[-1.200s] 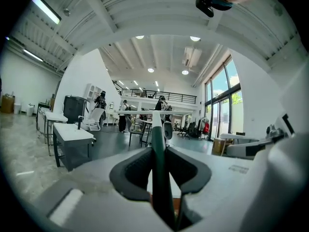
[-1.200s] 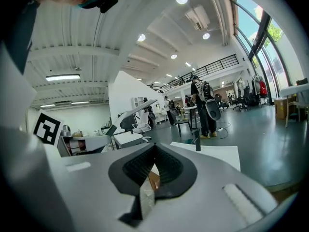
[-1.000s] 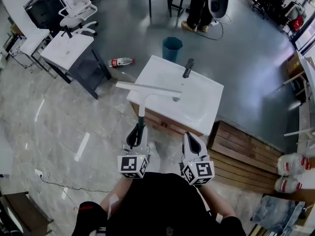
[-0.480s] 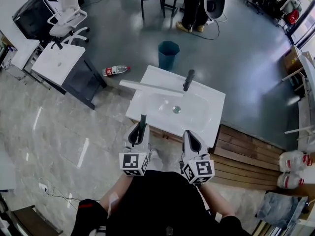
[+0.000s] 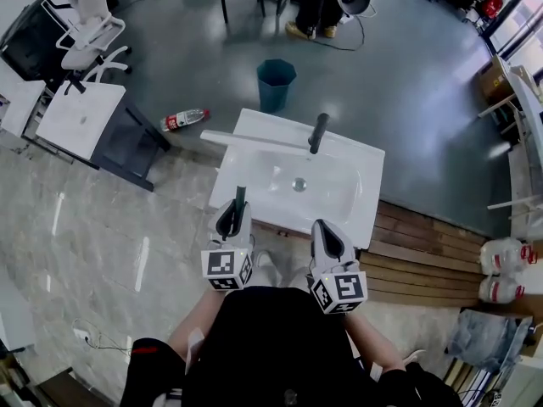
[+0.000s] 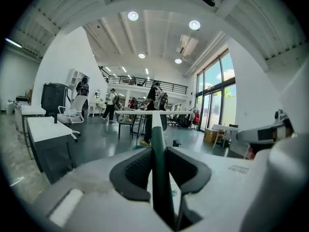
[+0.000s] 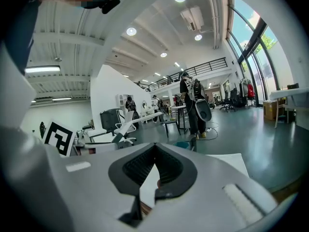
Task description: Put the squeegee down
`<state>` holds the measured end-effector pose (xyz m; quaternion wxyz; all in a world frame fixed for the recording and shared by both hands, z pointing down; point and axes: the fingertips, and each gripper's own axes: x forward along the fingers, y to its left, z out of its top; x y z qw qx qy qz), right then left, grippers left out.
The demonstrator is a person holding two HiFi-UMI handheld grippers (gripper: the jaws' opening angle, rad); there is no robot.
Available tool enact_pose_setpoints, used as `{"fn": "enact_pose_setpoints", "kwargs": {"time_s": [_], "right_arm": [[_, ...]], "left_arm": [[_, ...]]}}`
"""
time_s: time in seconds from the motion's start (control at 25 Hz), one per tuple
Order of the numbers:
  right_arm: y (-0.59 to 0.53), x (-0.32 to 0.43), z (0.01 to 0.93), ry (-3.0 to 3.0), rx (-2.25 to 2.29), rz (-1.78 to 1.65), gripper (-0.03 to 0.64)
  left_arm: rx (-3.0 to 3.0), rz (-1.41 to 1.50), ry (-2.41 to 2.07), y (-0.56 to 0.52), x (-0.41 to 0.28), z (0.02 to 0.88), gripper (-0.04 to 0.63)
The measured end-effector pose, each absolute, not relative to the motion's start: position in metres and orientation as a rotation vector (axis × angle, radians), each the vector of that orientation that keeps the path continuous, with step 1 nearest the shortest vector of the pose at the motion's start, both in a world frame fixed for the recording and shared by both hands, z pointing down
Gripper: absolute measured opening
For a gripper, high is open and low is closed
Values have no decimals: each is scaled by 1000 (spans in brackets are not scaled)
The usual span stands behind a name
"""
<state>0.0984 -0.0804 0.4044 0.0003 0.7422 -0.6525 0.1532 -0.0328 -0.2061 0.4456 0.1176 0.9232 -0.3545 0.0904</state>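
Note:
The squeegee has a dark green handle (image 5: pixel 239 197) and a long white blade (image 5: pixel 254 140). My left gripper (image 5: pixel 233 219) is shut on the handle, which runs up between its black pads (image 6: pixel 137 170). The blade (image 6: pixel 154 112) lies crosswise ahead of it, over the back left part of the white sink (image 5: pixel 348 195), beside the black faucet (image 5: pixel 316 132). Whether the blade touches the sink I cannot tell. My right gripper (image 5: pixel 327 237) hovers at the sink's front edge, shut with nothing in it (image 7: pixel 155 151).
A blue bin (image 5: pixel 276 83) stands behind the sink, and a plastic bottle (image 5: pixel 183 119) lies on the floor. A white desk (image 5: pixel 81 117) and an office chair (image 5: pixel 89 24) are at the left. A wooden pallet (image 5: pixel 433 253) and water jugs (image 5: pixel 505 270) are at the right. A person (image 5: pixel 314 7) stands at the back.
Both grippers have moved forward toward the sink. The squeegee's blade has travelled from over the basin's front left to its back left edge, near the faucet.

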Motion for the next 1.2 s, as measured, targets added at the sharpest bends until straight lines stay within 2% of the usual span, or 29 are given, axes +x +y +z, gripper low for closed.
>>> {"fn": "enact_pose_setpoints", "kwargs": {"time_s": [1.2], "right_arm": [[-180,169,475,-2021,2159,789,2]], "left_arm": [[2419,570,-1056,-301,39,569,104]]}}
